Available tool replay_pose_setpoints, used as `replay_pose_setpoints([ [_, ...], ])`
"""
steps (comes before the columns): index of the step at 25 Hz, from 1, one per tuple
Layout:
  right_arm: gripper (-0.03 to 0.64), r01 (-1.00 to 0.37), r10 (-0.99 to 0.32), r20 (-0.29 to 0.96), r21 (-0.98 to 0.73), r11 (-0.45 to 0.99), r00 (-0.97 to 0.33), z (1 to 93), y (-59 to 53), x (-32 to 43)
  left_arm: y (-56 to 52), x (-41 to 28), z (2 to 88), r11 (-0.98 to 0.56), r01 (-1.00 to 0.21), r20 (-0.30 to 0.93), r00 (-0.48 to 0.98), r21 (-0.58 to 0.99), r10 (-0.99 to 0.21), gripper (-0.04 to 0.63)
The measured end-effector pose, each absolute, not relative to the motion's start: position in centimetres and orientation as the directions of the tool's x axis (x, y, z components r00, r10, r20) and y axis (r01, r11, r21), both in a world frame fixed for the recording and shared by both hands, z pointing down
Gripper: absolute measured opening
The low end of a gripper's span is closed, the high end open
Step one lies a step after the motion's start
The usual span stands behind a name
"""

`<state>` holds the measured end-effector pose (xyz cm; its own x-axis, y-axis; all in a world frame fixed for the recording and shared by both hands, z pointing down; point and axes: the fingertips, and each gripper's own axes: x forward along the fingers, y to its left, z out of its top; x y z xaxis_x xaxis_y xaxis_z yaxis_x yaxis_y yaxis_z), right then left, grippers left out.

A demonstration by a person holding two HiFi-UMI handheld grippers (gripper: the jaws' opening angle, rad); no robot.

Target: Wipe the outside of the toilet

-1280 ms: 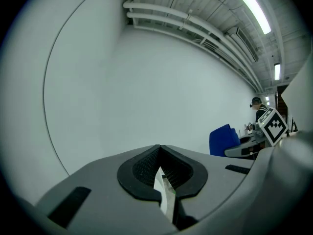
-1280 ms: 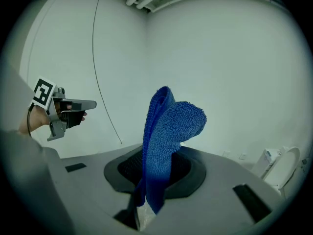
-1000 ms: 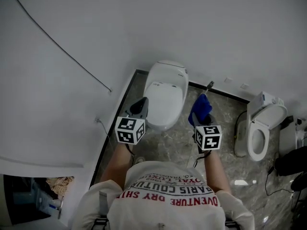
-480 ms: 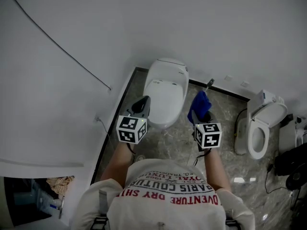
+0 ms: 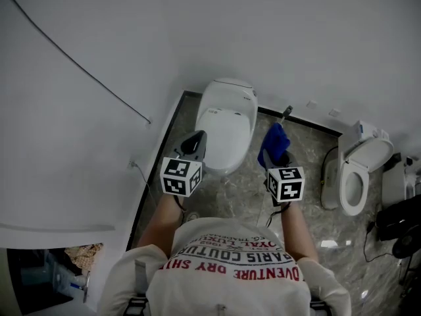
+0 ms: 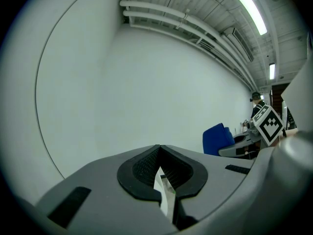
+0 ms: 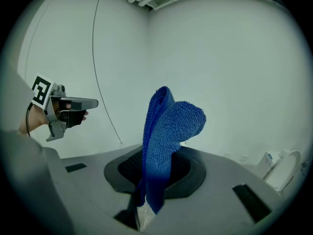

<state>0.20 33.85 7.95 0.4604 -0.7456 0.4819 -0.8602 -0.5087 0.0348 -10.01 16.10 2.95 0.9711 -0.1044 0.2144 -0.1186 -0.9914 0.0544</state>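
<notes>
A white toilet [image 5: 225, 125] with its lid down stands against the wall in the head view. My left gripper [image 5: 192, 143] hovers at the toilet's left front side, jaws shut with nothing between them [image 6: 160, 166]. My right gripper [image 5: 276, 151] is held to the right of the toilet, shut on a folded blue cloth [image 5: 274, 143]. In the right gripper view the blue cloth [image 7: 164, 141] sticks up from the closed jaws, and the left gripper [image 7: 66, 110] shows at the left. The cloth is apart from the toilet.
A second white toilet [image 5: 358, 171] with its seat open stands at the right, with dark objects [image 5: 398, 224] and cables beyond it. A thin cable [image 5: 79, 68] runs down the white wall at left. The floor is grey marbled tile [image 5: 233, 196].
Both grippers stay almost where they were. The right gripper and blue cloth have shifted very slightly up and away from me.
</notes>
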Motion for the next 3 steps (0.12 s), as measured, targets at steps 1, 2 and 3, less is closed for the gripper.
replay_pose_setpoints([
  [1, 0.077, -0.861, -0.746, 0.482, 0.033, -0.508, 0.459, 7.97, 33.74, 0.22, 16.0, -9.96, 2.94, -0.991, -0.119, 0.213, 0.971, 0.055, -0.105, 0.006],
  [2, 0.077, -0.861, -0.747, 0.482, 0.03, -0.508, 0.458, 8.0, 33.64, 0.23, 15.9, -9.9, 2.92, -0.991, -0.119, 0.212, 0.972, 0.056, -0.105, 0.006],
  [3, 0.077, -0.861, -0.747, 0.483, 0.027, -0.508, 0.456, 8.02, 33.54, 0.25, 15.81, -9.85, 2.9, -0.991, -0.119, 0.211, 0.972, 0.057, -0.105, 0.006],
])
